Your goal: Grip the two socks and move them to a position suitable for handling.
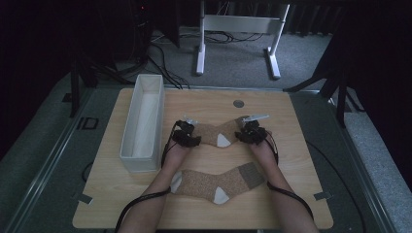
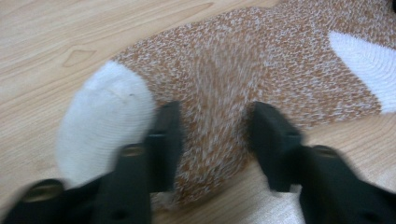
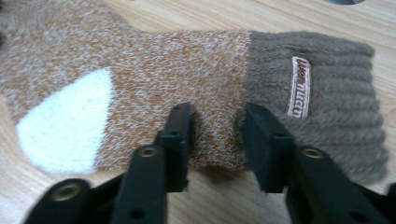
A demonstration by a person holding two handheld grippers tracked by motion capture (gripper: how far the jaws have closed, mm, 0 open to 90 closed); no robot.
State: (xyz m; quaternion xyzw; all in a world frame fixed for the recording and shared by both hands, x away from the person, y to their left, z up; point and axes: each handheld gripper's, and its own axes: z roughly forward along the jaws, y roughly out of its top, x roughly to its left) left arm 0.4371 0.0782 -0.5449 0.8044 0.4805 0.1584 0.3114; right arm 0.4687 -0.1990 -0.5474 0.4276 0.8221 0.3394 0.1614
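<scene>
Two brown-speckled socks with white toes and heels lie on the wooden table [image 1: 291, 194]. The far sock [image 1: 217, 134] stretches between my two grippers. My left gripper [image 1: 187, 136] sits at its toe end; in the left gripper view the jaws [image 2: 215, 140] pinch bunched fabric [image 2: 261, 70] just beside the white toe [image 2: 107, 107]. At the cuff end is my right gripper [image 1: 251, 132], its jaws [image 3: 217, 140] closed on the sock's near edge [image 3: 187, 70], between the white heel [image 3: 70, 121] and the ribbed brown cuff [image 3: 336, 93]. The near sock [image 1: 218, 182] lies flat between the forearms.
A long white open box [image 1: 143, 121] stands along the table's left side. A small grey disc [image 1: 238, 103] is set in the tabletop at the back. Beyond the table are a white desk frame [image 1: 238, 24] and floor cables [image 1: 165, 68].
</scene>
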